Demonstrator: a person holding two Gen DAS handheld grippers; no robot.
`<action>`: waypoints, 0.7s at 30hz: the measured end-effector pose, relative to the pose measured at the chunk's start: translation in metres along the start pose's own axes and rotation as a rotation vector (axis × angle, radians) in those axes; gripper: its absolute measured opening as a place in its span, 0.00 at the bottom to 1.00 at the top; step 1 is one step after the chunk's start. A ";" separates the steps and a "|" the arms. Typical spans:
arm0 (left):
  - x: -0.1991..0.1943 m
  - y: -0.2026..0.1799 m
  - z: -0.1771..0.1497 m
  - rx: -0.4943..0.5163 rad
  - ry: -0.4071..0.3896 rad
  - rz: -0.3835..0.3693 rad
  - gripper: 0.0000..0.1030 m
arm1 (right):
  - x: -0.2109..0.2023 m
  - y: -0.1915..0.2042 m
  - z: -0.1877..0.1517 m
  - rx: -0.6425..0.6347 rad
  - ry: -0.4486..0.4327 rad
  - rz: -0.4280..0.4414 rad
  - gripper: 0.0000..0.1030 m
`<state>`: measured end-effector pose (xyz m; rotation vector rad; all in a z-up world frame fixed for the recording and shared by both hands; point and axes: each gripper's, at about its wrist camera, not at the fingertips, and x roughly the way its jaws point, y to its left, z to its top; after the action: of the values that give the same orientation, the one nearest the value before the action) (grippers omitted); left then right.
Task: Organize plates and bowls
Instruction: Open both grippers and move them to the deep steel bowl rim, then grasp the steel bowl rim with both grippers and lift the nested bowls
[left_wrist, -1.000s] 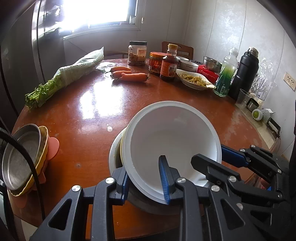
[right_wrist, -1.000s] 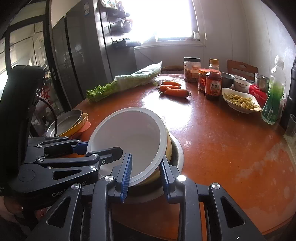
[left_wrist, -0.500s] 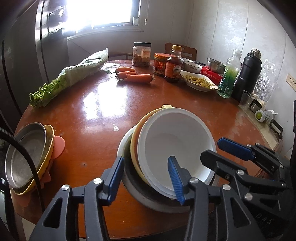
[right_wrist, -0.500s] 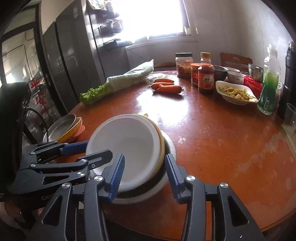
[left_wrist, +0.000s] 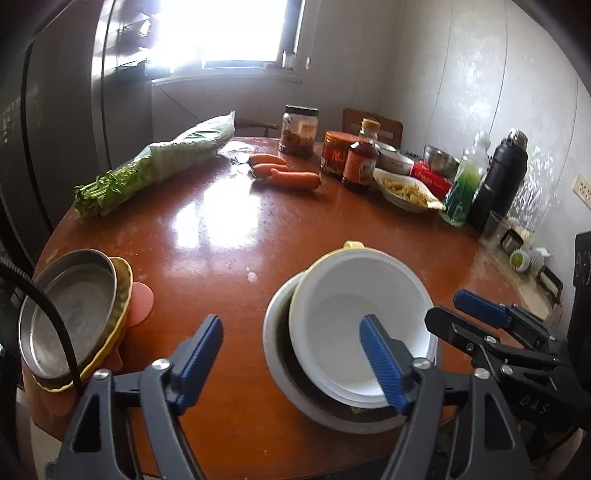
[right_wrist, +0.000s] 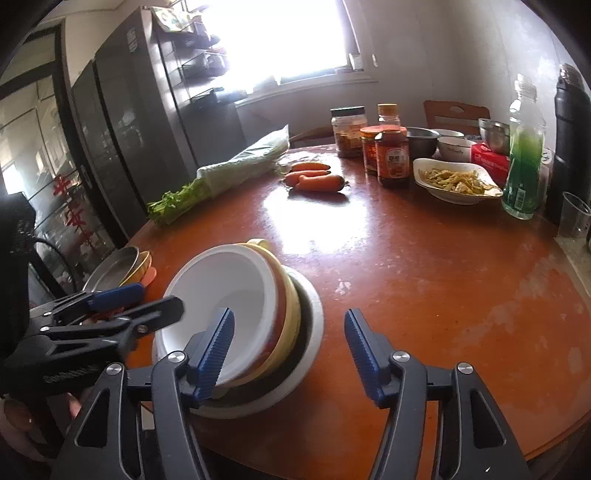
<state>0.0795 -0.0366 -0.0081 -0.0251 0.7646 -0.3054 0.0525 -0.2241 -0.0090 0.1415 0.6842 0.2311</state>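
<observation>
White bowl (left_wrist: 354, 325) — between spread tongs (right_wrist: 288, 354)

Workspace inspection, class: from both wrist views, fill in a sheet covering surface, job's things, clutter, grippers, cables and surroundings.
Surface: round wooden table, glossy, worn patches.
Job's things: white bowl nested in the bowl stack; plate stack at the table edge.
Clutter: carrots, bagged greens, jars and sauce bottle, food dish, green bottle, black flask.
Grippers: left gripper and right gripper open, jaws just opening, gripping nothing.
Cables: black cable across the plates.
Surroundings: bright window, dark cabinet, chair.
</observation>
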 end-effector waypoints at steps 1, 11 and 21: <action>0.000 0.002 0.000 -0.006 -0.002 0.001 0.77 | 0.000 -0.001 0.001 0.003 -0.002 -0.009 0.64; 0.005 0.008 0.001 -0.003 -0.015 0.031 0.82 | 0.007 -0.001 0.001 0.012 0.016 -0.018 0.72; 0.025 0.010 0.000 -0.014 0.024 0.028 0.82 | 0.026 0.000 -0.002 0.026 0.080 -0.011 0.73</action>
<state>0.0988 -0.0339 -0.0263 -0.0243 0.7905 -0.2742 0.0708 -0.2172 -0.0264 0.1538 0.7672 0.2187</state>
